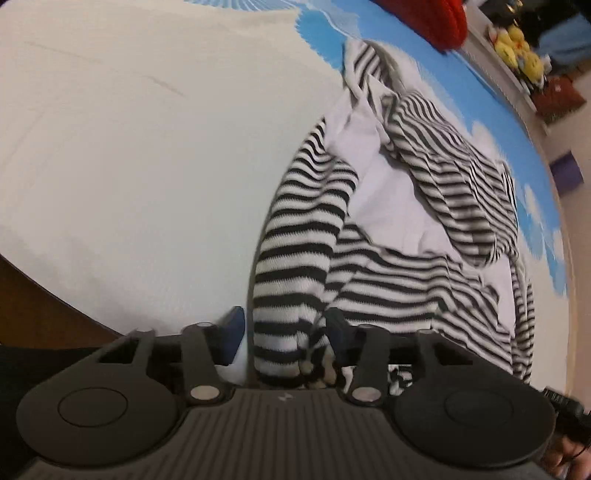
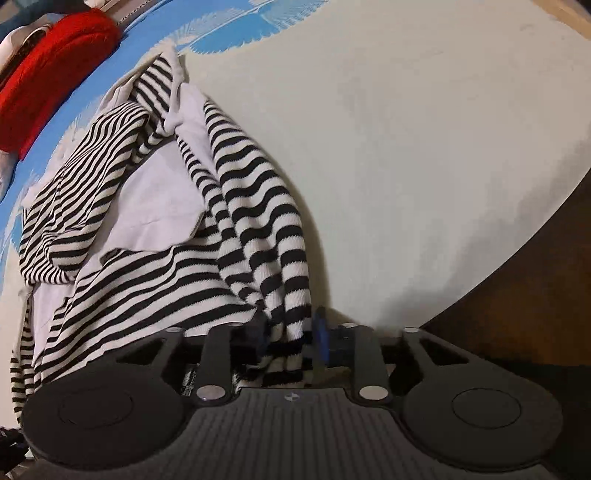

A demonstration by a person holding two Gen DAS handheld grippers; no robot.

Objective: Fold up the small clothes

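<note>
A black-and-white striped garment with white panels (image 1: 399, 206) lies crumpled on a white and blue cloth-covered surface (image 1: 140, 147); it also shows in the right wrist view (image 2: 155, 206). My left gripper (image 1: 286, 332) is shut on a striped sleeve end (image 1: 288, 280), the fabric bunched between its blue pads. My right gripper (image 2: 290, 334) is shut on another striped sleeve or edge (image 2: 273, 236), which hangs bunched between its pads. Both held parts are lifted off the surface.
A red knitted item (image 2: 51, 66) lies at the far side; it also shows in the left wrist view (image 1: 436, 18). Yellow plush toys (image 1: 517, 48) sit on a shelf beyond. The surface edge and dark wood (image 2: 517, 317) lie close by.
</note>
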